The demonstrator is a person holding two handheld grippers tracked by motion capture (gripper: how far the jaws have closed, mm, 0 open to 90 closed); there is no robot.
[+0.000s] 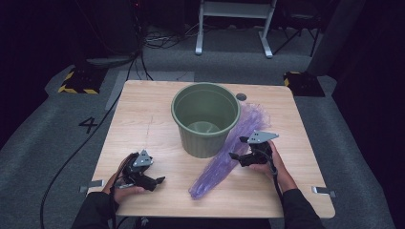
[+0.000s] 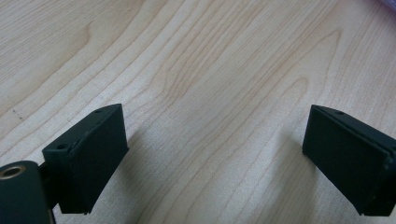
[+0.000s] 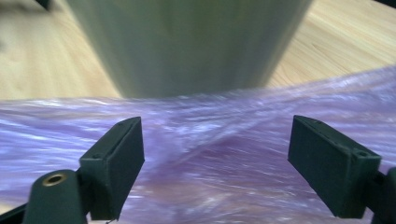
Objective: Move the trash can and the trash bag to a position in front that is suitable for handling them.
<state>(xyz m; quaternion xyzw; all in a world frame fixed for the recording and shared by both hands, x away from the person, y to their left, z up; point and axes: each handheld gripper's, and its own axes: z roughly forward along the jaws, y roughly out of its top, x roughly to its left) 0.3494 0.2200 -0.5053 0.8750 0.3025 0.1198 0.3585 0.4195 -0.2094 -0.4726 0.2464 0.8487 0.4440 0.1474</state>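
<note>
A green ribbed bin [image 1: 205, 118] stands upright near the middle of the wooden table [image 1: 143, 114]. A crumpled purple plastic bag [image 1: 224, 160] lies stretched along the bin's right side, running toward the front edge. My right gripper [image 1: 237, 149] is open just to the right of the bag, its jaws wide apart over the purple film [image 3: 210, 154], with the bin's wall [image 3: 187, 42] close behind. My left gripper [image 1: 159, 182] rests open at the front left; between its jaws there is bare wood [image 2: 215, 140].
A small dark round hole [image 1: 241, 97] sits in the tabletop behind the bin. Metal brackets [image 1: 325, 191] stick out at the table's front corners. Grey carpet, cables and a white frame [image 1: 234, 19] lie beyond the far edge.
</note>
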